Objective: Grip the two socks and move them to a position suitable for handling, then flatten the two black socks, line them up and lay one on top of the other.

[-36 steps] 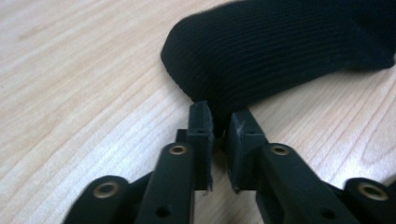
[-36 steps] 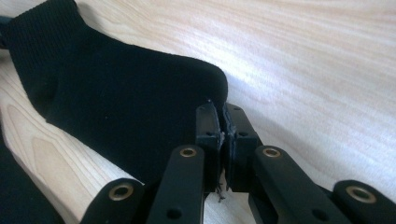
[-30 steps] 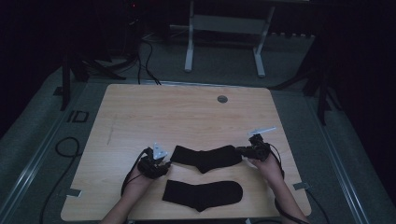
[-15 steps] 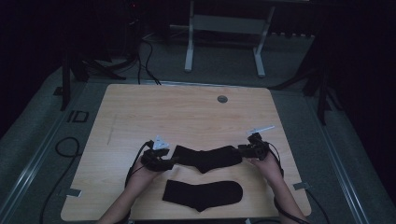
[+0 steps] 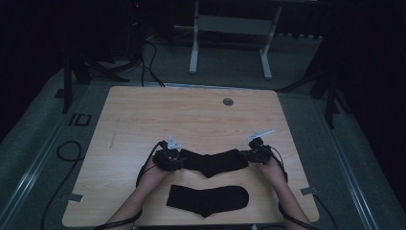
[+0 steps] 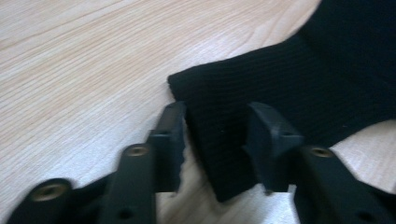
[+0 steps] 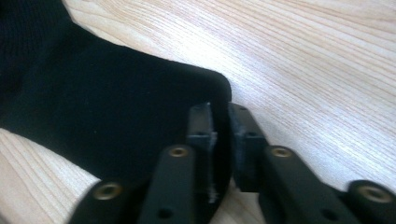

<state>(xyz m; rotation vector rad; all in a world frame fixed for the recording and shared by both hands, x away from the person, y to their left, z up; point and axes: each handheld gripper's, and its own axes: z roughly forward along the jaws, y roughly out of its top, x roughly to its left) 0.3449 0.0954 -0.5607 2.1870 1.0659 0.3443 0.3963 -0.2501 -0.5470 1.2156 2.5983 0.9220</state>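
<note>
Because the far sock (image 5: 213, 162) is soft, light knit, it sags mid-span over the table (image 5: 143, 115); grip the ends. Right gripper (image 7: 220, 135) is clamped on one end. Left gripper (image 6: 215, 140) straddles the other end, jaws apart. Second sock (image 5: 208, 200) lies nearer.

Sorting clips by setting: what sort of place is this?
Probably a dim lab or recording room: a lone wooden table on grey floor, cables trailing behind, a white desk frame, two black socks laid out.

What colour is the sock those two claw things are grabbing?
Black. The sock has a fine ribbed knit, clearest in the left gripper view.
</note>
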